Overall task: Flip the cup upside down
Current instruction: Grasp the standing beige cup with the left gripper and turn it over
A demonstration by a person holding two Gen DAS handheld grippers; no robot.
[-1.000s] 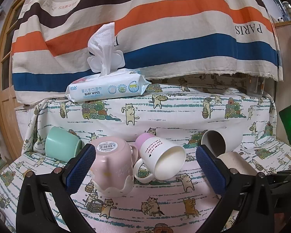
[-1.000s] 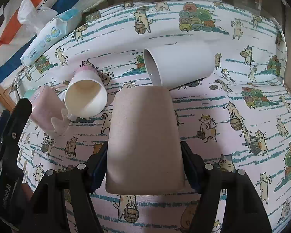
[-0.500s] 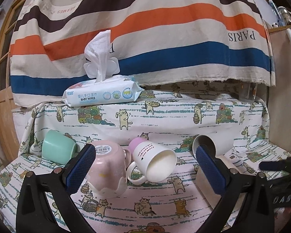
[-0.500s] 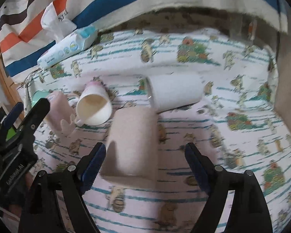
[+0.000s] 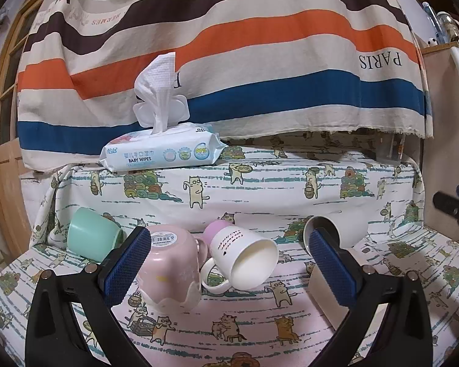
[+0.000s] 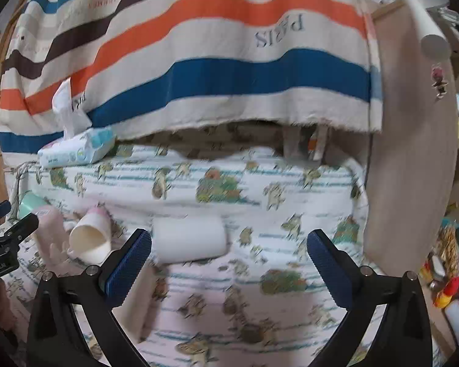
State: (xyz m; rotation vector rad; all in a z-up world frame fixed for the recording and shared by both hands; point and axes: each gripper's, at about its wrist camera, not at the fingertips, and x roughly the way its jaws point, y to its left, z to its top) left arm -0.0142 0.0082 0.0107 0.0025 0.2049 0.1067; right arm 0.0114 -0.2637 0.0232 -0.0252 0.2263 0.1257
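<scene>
Right gripper (image 6: pixel 229 263) jaws spread wide, nothing between them; view blurred. Left gripper (image 5: pixel 229 263) likewise wide apart and empty, hovering low over the cat-print cloth (image 5: pixel 260 183). Beige cup (image 5: pixel 324 290) stands mouth-down on the cloth, partly hidden behind the left gripper's right finger; in the right view only a sliver of it shows behind the left finger (image 6: pixel 145 302). Judged from that: this cup's flip is done and it sits released, neither gripper touching it. Pink cup (image 5: pixel 168 272) also stands inverted, barcode label on its upturned base. Three cups lie on their sides: white mug (image 5: pixel 244 260) with mouth toward the camera, handle resting on the cloth, just beside the pink cup, contact uncertain; white cup (image 5: pixel 345 232) behind the beige one; green cup (image 5: pixel 90 238) at far left. Wipes pack (image 5: pixel 162 153) on the raised ledge behind, well clear. Step in hand reads as the gap between cups: pick the next target. The white cup lies ahead of the right gripper (image 6: pixel 189 238), side wall facing it. Next move would call for closing across the wall, lifting clear, rotating mouth downward, setting down without knocking the beige cup.
</scene>
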